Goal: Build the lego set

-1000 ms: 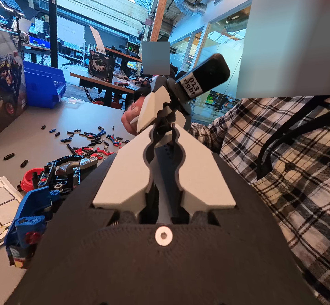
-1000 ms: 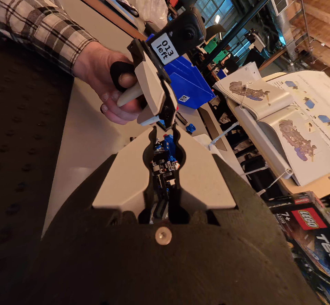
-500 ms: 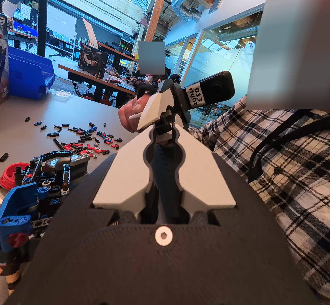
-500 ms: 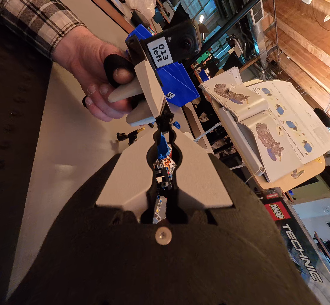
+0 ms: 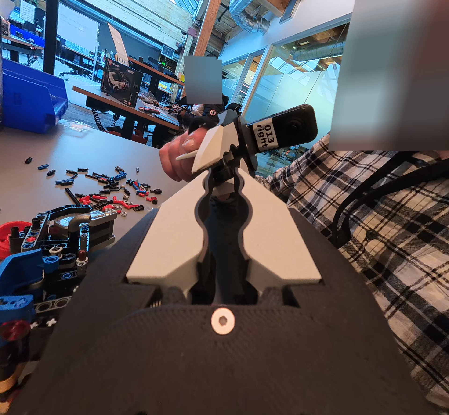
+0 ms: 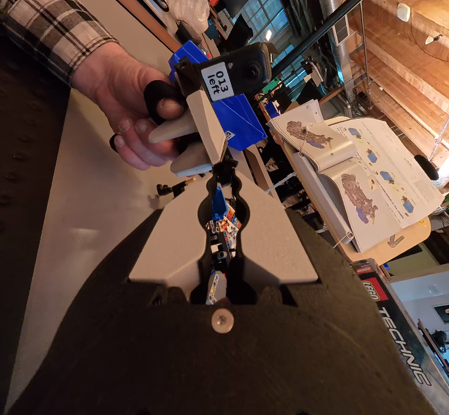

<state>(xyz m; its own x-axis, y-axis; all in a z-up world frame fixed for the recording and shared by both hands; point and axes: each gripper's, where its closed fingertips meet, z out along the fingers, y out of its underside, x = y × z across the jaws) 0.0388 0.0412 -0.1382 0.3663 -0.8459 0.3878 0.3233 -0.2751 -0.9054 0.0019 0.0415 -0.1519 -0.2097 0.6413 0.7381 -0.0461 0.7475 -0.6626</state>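
Both tongs meet tip to tip above the desk (image 5: pixel 73 143): the left tongs (image 5: pixel 222 177) and the right tongs (image 6: pixel 224 172) are each nearly closed around one small black Lego piece (image 6: pixel 225 165) pinched between them, though which pair bears the load cannot be told. To do the transfer or press-fit well, keep the two tips on one axis and release one pair only once the other holds firm. The pale, matte, wedge-shaped fingers (image 5: pixel 175 238) have scalloped inner edges; the studded, perforated blue-and-black model (image 5: pixel 46 248) sits on the desk beside loose pins (image 5: pixel 114 189).
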